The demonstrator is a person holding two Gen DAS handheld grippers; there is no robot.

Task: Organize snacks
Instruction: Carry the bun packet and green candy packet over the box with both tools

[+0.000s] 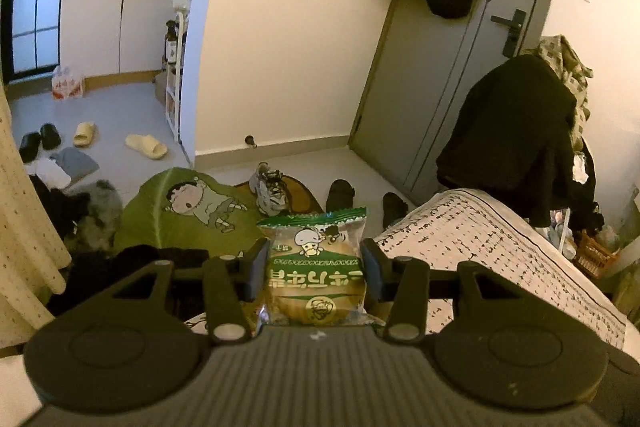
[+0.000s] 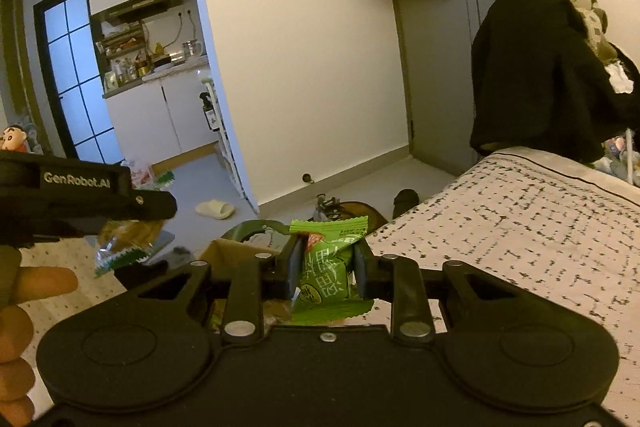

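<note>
— What can't you make out from where you stand?

— Plenty. My left gripper (image 1: 315, 267) clamps a cake packet (image 1: 316, 267), and the gripper body cuts off its near end. In the right wrist view that same left gripper (image 2: 132, 227) pokes in from the side, its tips hidden behind the packet, which shows there as a blur of clear film and green trim (image 2: 124, 243). My right gripper (image 2: 326, 267) pinches a bright green snack packet (image 2: 326, 267); the fingers (image 2: 294, 263) fold its sides inward, so most of the print is crumpled and unreadable. A cardboard box (image 2: 236, 251) sits just beyond, mostly hidden behind the linkage.

— Which way do the packets point?

— Both are held up off the patterned bedspread (image 1: 500, 251). The cake packet's long axis runs away from me, its crimped green edge at the far end, its print upside down. The green one also stands lengthwise along my fingers, zigzag seal farthest from me.

— And your hand?

— Only my left fingers (image 2: 40, 281) show, at the frame's edge.
</note>
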